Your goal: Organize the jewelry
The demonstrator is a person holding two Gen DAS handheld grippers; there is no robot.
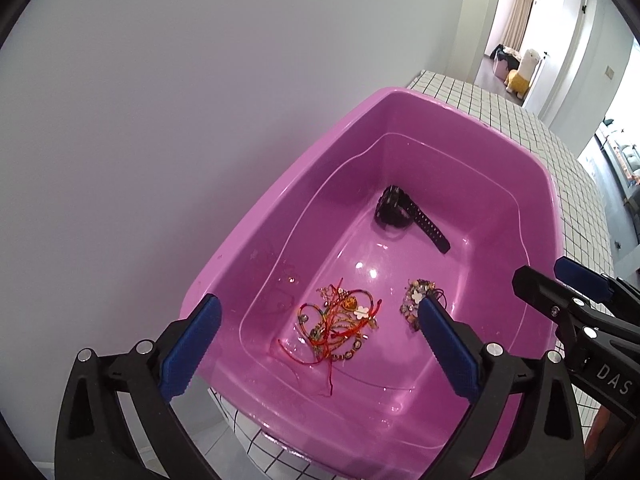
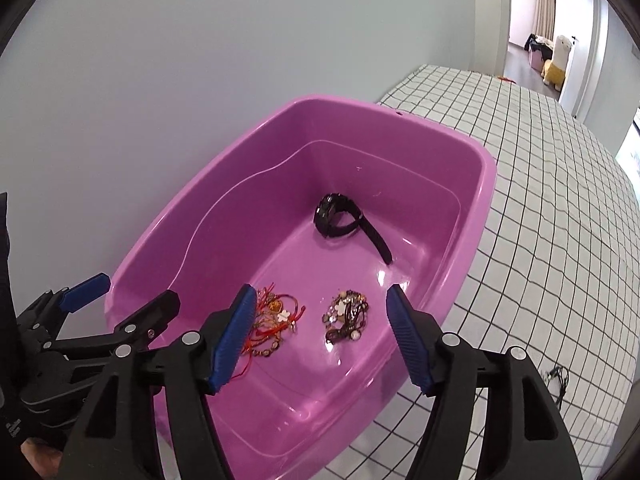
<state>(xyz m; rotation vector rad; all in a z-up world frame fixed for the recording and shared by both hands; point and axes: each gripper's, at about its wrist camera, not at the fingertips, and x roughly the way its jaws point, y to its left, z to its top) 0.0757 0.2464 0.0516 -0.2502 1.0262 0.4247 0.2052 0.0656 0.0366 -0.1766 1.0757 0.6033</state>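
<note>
A pink plastic basin (image 1: 276, 200) (image 2: 208, 200) holds three lots of jewelry. A tangle of red cords and gold charms (image 1: 340, 320) (image 2: 276, 316) lies near the front left. A dark beaded bracelet cluster (image 1: 414, 294) (image 2: 347, 314) lies to its right. A black wristwatch (image 1: 404, 216) (image 2: 340, 216) rests further back. My left gripper (image 1: 319, 301) (image 2: 138, 288) hangs open above the red tangle, touching nothing. My right gripper (image 2: 322, 290) (image 1: 548, 270) is open above the beaded cluster, with its pads clear of it.
The basin stands on a white tablecloth with a black grid (image 2: 560, 240) (image 1: 520, 128), against a plain white wall. A small dark cord-like item (image 2: 558, 378) lies on the cloth to the right. A doorway with a yellow plush toy (image 2: 556, 64) is far behind.
</note>
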